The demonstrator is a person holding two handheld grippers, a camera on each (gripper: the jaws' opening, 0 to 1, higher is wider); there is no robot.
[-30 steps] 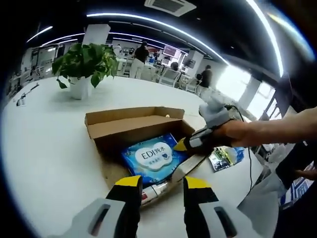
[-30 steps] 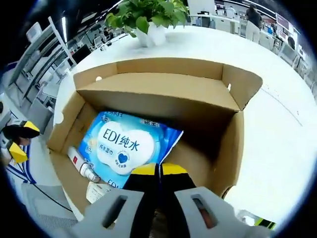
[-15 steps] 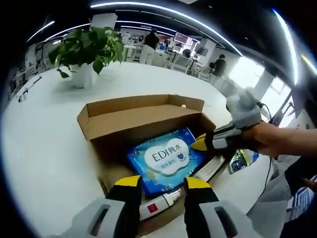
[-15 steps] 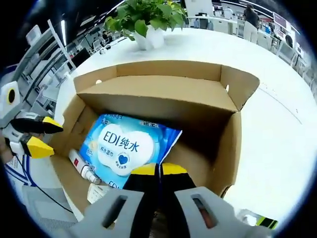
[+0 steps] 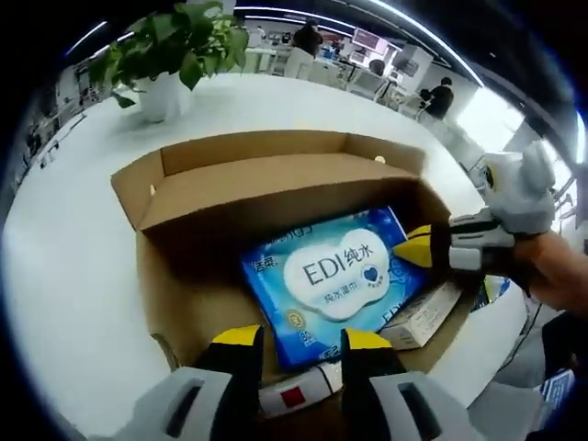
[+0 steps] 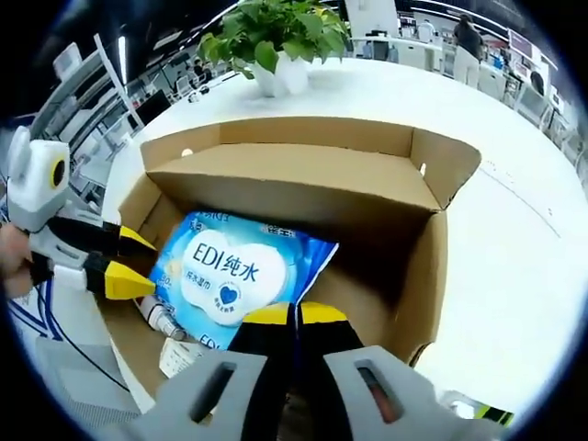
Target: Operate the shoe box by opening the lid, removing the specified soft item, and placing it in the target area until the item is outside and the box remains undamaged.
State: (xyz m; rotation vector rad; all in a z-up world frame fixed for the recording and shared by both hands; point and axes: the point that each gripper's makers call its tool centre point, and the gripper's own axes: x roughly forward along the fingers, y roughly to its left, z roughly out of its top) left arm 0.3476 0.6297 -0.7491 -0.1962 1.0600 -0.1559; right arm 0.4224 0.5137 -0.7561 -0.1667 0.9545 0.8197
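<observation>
jaws of my left hand-held gripper (image 5: 296, 342) stand parted just above the near wall of the shoe box (image 5: 234, 188), holding nothing. my right hand-held gripper (image 6: 294, 315) has its yellow tips pressed together with nothing visible between them, at the box's near edge in the right gripper view. between them, flat on the box floor toward the near side, lies the soft item: a blue wet-wipe pack (image 5: 333, 278) with a white cloud label. i judge it light, squashy and slick in its film wrap, so a pinch on a sealed end or corner should hold better than the smooth face. beside it sit a small tube (image 5: 292, 397) and a flat carton (image 5: 421, 316). beyond, the lid flap stands open, then the white surface (image 5: 73, 230) and a potted plant (image 5: 170, 60) near its far edge.
</observation>
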